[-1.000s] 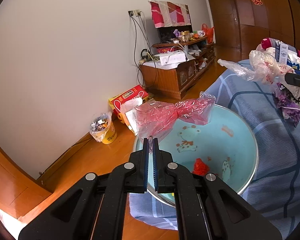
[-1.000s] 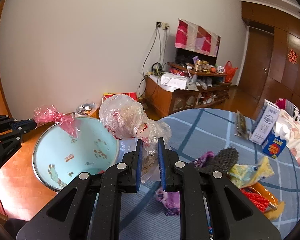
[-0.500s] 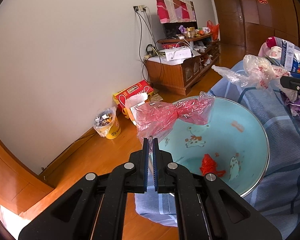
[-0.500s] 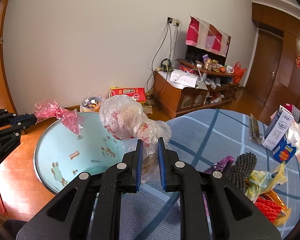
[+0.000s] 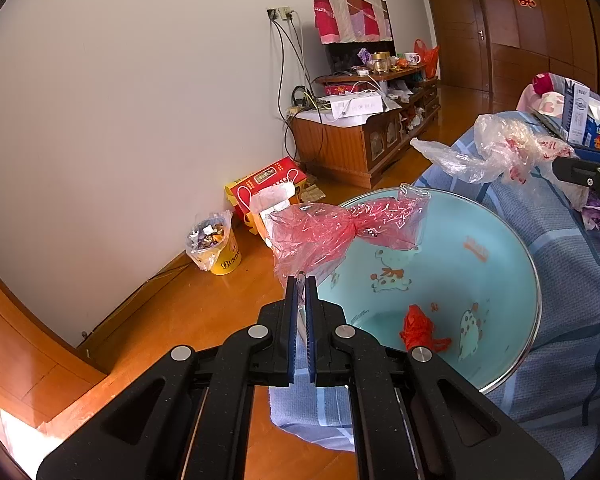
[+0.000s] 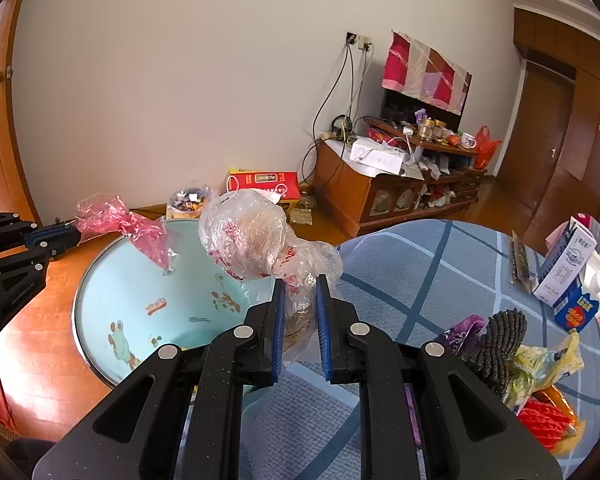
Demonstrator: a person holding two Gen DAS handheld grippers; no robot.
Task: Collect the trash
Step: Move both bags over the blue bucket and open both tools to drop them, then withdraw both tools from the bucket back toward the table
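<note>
The left gripper (image 5: pixel 300 280) is clenching a crumpled pink plastic wrapper (image 5: pixel 340 230), hanging it over the near rim of the round light-blue enamel basin (image 5: pixel 500 280). The right gripper (image 6: pixel 300 284) is grasping a crumpled clear plastic bag with red print (image 6: pixel 252 240), holding it above the basin's far edge. A red scrap (image 5: pixel 418 326) is lying inside the basin.
</note>
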